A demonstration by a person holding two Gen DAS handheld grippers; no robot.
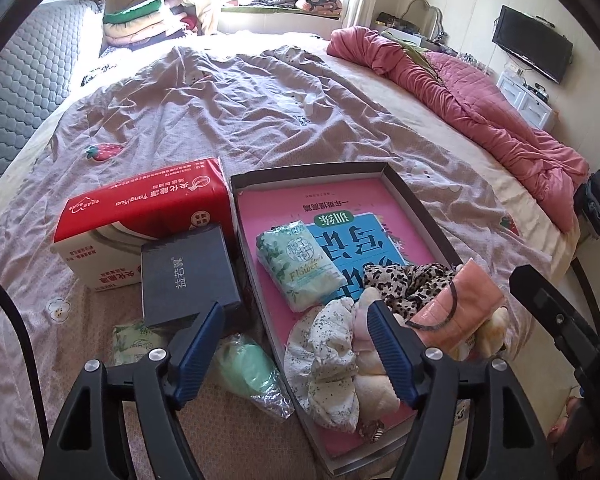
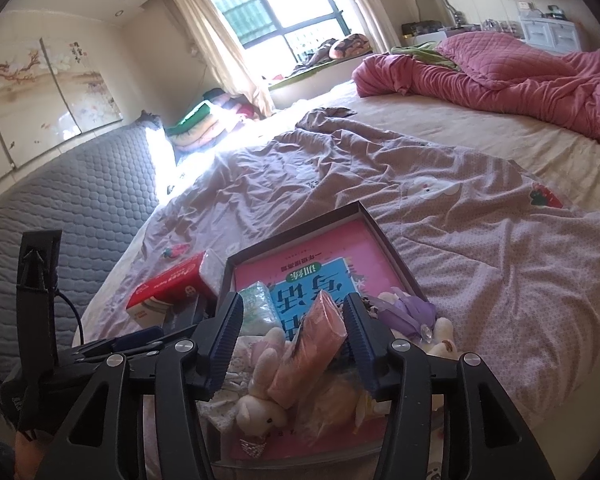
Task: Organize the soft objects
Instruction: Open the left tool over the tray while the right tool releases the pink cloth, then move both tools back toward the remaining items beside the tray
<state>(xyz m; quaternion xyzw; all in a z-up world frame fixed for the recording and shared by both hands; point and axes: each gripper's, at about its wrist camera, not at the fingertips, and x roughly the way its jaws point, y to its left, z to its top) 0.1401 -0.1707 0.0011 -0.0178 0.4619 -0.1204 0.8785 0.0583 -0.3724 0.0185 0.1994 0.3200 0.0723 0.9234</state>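
A shallow dark box [image 1: 404, 192] lies on the bed with a pink book as its floor. In it are a green "Flower" tissue pack [image 1: 300, 268], a leopard-print scarf [image 1: 408, 280], a white floral cloth [image 1: 324, 356], a pale plush toy [image 1: 376, 368] and a salmon-pink pack [image 1: 460, 308]. My left gripper [image 1: 296, 324] hangs open above the box's near left rim, holding nothing. In the right wrist view my right gripper [image 2: 294, 320] is open around the salmon pack [image 2: 320, 340]. That pack leans on a plush rabbit [image 2: 260, 404], with a gap at the left pad.
Left of the box lie a dark blue carton [image 1: 188, 276], a red-and-white carton [image 1: 140, 216], a mint-green bagged item [image 1: 248, 372] and another green pack [image 1: 128, 344]. A purple cloth flower [image 2: 408, 312] sits at the box's right. A pink quilt [image 1: 480, 100] is bunched far right.
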